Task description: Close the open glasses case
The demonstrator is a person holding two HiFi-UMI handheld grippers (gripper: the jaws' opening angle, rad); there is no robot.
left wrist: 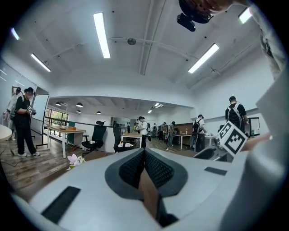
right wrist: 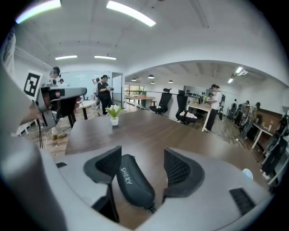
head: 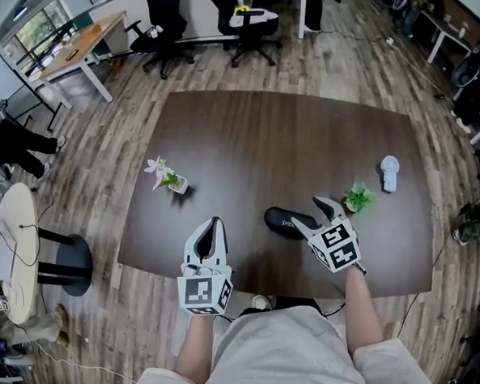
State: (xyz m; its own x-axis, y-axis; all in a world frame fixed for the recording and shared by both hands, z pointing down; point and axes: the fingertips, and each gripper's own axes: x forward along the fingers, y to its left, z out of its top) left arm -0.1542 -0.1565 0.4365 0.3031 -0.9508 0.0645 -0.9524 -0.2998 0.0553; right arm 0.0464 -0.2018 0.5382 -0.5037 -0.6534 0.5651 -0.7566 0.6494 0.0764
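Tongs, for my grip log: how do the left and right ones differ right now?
Left tongs are shut on nothing; right tongs stand wide open. Left tongs point level across the room; right tongs tilt down at the glasses case, seen between their jaws, ungripped. Both carry marker cubes.

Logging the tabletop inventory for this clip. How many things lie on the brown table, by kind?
Small potted plants: 2
Black glasses case: 1
White gadget: 1
Total: 4
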